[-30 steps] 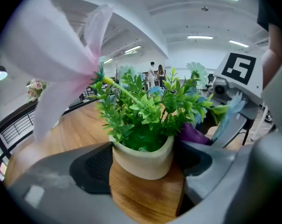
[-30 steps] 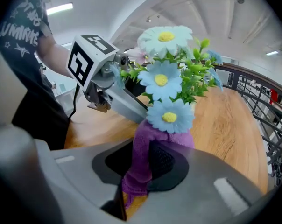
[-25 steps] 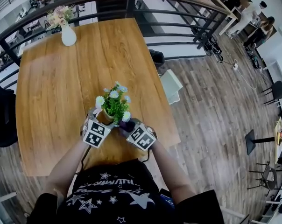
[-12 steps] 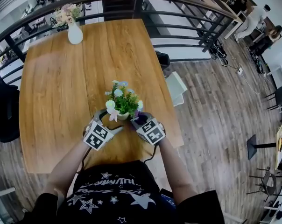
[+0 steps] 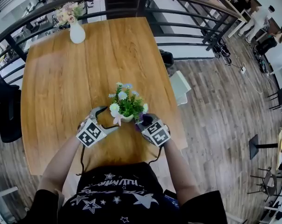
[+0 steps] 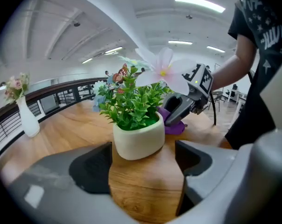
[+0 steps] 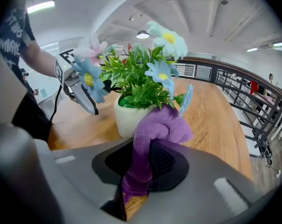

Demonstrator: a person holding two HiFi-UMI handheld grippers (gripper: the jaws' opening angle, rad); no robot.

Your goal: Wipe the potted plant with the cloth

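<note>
My right gripper [image 7: 145, 164] is clamped on the purple cloth [image 7: 162, 125], whose bunched end lies against the white pot of the potted plant [image 6: 138, 139]. My left gripper [image 6: 143, 171] has its jaws apart, with the pot at their mouth. The plant stands near the wooden table's [image 5: 61, 78] near edge. A vase [image 5: 77, 32] stands at the far edge. The lettering on my shirt is too blurred to read.

Your left gripper [image 5: 105, 120] and right gripper [image 5: 147, 123] flank the potted plant [image 5: 126, 105] on the wooden table [image 5: 61, 87], purple cloth [image 5: 143, 119] at the right one's tip; 1 white vase [image 5: 77, 32] stands far back.
</note>
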